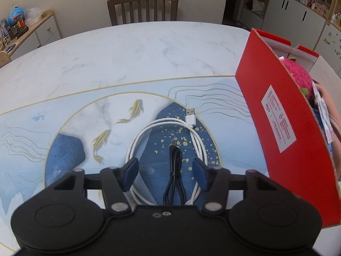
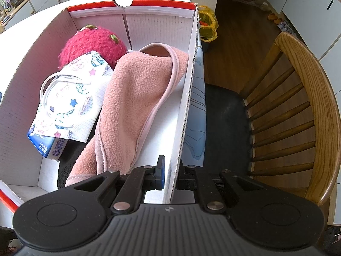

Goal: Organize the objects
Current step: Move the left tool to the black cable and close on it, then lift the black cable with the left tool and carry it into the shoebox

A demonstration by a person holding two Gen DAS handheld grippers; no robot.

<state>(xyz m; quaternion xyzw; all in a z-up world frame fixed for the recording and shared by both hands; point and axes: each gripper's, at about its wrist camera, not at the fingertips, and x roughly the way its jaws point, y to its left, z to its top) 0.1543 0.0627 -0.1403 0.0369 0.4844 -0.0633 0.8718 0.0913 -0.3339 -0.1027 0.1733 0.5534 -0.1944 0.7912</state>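
A coiled white USB cable (image 1: 162,123) lies on the table mat, and a thinner black cable (image 1: 175,157) is folded inside the coil. My left gripper (image 1: 165,170) is low over them, its blue pads (image 1: 130,172) at the coil's two outer sides, half-wide, with no visible squeeze on either cable. To the right stands the red cardboard box (image 1: 287,128). My right gripper (image 2: 171,179) is shut on that box's right wall (image 2: 187,98). Inside lie a pink plush (image 2: 91,44), a patterned face mask (image 2: 72,98), a pink fleece cloth (image 2: 132,98) and a blue-white pack (image 2: 49,147).
The marble-look table (image 1: 106,53) stretches away behind the cables. A wooden chair (image 1: 142,6) stands at its far side, another wooden chair (image 2: 298,106) right of the box. A yellow bag (image 2: 207,23) sits on the floor, and a cluttered cabinet (image 1: 32,32) is at far left.
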